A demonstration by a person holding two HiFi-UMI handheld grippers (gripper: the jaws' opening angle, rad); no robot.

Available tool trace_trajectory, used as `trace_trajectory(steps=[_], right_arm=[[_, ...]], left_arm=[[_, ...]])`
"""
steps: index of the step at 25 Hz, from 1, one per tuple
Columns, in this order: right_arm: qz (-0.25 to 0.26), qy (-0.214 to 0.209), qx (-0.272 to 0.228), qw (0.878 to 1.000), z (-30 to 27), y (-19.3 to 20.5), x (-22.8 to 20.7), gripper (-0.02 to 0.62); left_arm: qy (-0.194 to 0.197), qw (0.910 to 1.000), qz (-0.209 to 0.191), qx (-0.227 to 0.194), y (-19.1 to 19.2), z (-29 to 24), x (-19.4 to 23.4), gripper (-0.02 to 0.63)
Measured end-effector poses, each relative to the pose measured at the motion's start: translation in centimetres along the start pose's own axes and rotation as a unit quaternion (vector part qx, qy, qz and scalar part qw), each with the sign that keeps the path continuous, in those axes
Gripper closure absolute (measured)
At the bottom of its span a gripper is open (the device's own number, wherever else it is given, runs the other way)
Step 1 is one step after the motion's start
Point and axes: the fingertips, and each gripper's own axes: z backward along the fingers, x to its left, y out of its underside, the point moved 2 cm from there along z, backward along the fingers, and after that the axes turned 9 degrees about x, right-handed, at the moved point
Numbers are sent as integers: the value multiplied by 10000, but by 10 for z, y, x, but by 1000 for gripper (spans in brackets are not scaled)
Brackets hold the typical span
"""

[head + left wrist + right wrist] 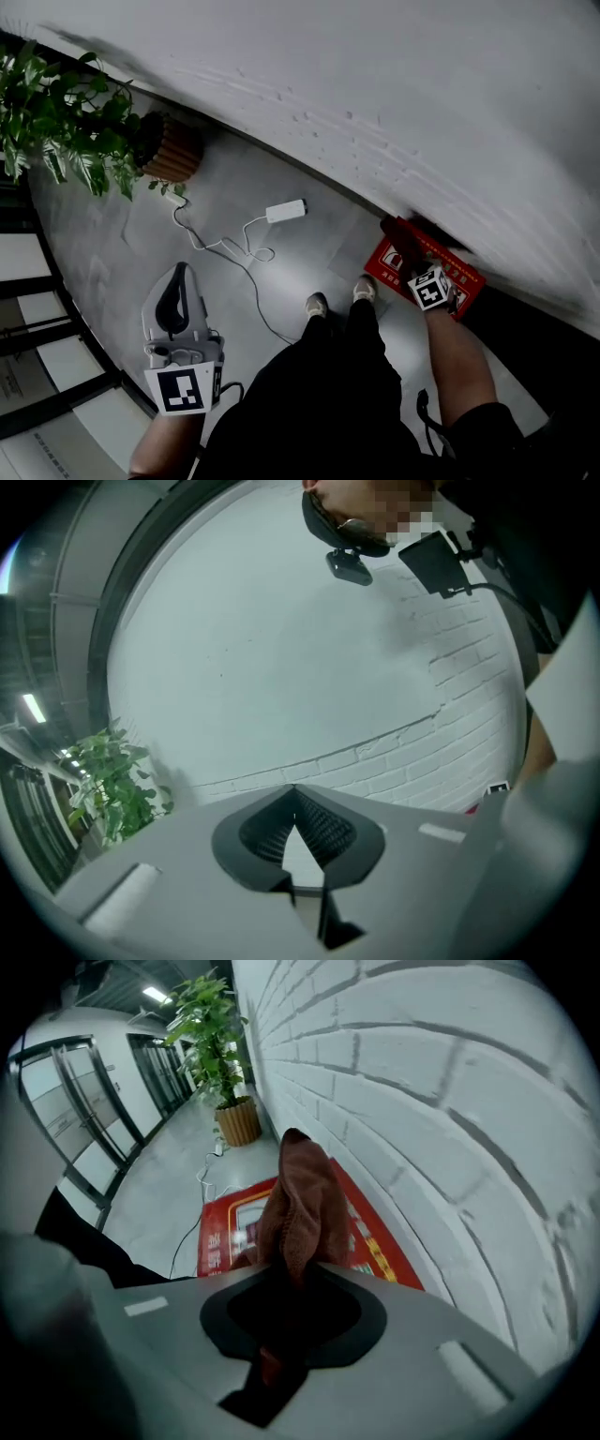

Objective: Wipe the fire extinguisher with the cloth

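My right gripper (414, 258) is shut on a reddish-brown cloth (301, 1194), which bunches up and sticks out past the jaws. It points steeply down over a red fire-extinguisher box (463, 273) that sits on the floor against the white wall. In the right gripper view the box's red printed face (221, 1235) lies just behind the cloth. No extinguisher cylinder shows. My left gripper (176, 274) hangs at the lower left, far from the box, its tips together with nothing between them; in the left gripper view the left gripper (295, 793) faces the wall.
A potted plant (62, 120) in a ribbed brown pot (174, 151) stands by the wall at the left. A white power adapter (286, 210) with its cable lies on the grey floor. The person's shoes (317, 304) are just left of the box. Glass doors (84, 1101) line the far side.
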Motion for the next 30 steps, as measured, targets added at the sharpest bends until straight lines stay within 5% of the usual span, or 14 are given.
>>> trace_trajectory(steps=[13,17,22,30], right_arm=[[-1953,720,369,9774,47,202,-58,541],[-2616,469,812,9606,45,235,-41,541],[-1873,712,316,9792,61,177,-25,543],[-270,12,-515,9983,31,-1,59,541]], left_arm=[[1470,9845,-529,-791,-68,-44,-111,606],[1540,9829,-513,-869,-71,-43,-113,606],[1248,9879,-350,-855,-57,-35,-84,606],[677,9967,-99,-443,-11,-7,-29,606]])
